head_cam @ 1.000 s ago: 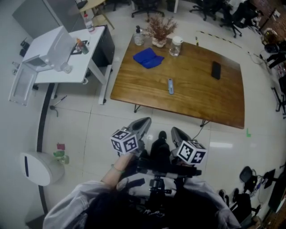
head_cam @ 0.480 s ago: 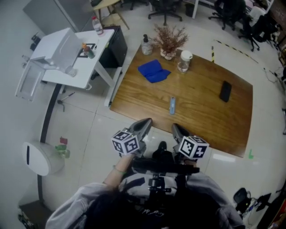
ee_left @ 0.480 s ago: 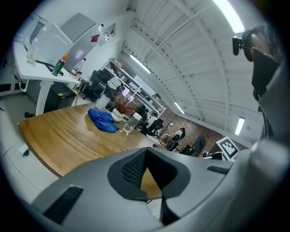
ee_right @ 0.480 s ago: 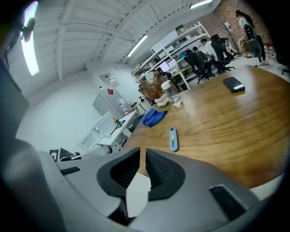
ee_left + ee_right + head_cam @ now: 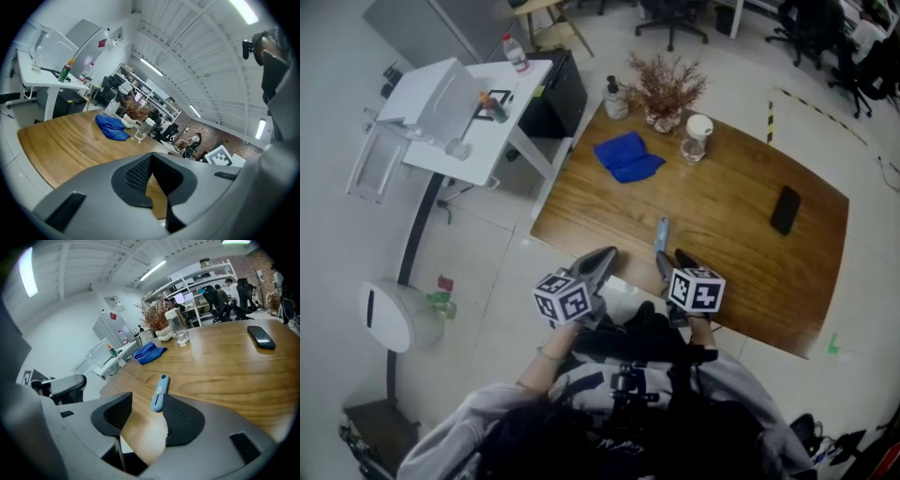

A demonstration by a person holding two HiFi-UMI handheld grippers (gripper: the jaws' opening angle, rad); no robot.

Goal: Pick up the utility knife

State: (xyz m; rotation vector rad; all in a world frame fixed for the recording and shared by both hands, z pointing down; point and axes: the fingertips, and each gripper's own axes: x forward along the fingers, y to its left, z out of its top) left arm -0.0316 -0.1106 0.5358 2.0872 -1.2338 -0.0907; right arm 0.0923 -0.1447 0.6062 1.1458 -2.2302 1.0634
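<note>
Utility knife [image 5: 661, 232]: light blue, lying flat on the wooden surface [image 5: 750, 281], near its front edge.
Right gripper [image 5: 672, 264]: jaws have just been opening and stand wide apart with nothing between them; the knife lies just ahead.
Left gripper [image 5: 602, 261]: jaws together, empty, beside the surface's edge.

The table [image 5: 741, 234] is varnished wood with visible grain and a soft sheen that mirrors the lights. On it, the utility knife [image 5: 159, 392] is smooth pale-blue plastic, the cloth [image 5: 628, 157] is soft, crumpled blue fabric, the phone [image 5: 785, 209] is glossy black and the jar [image 5: 696, 139] is clear glass. Around the table, the floor [image 5: 487, 272] is pale glossy tile.
</note>
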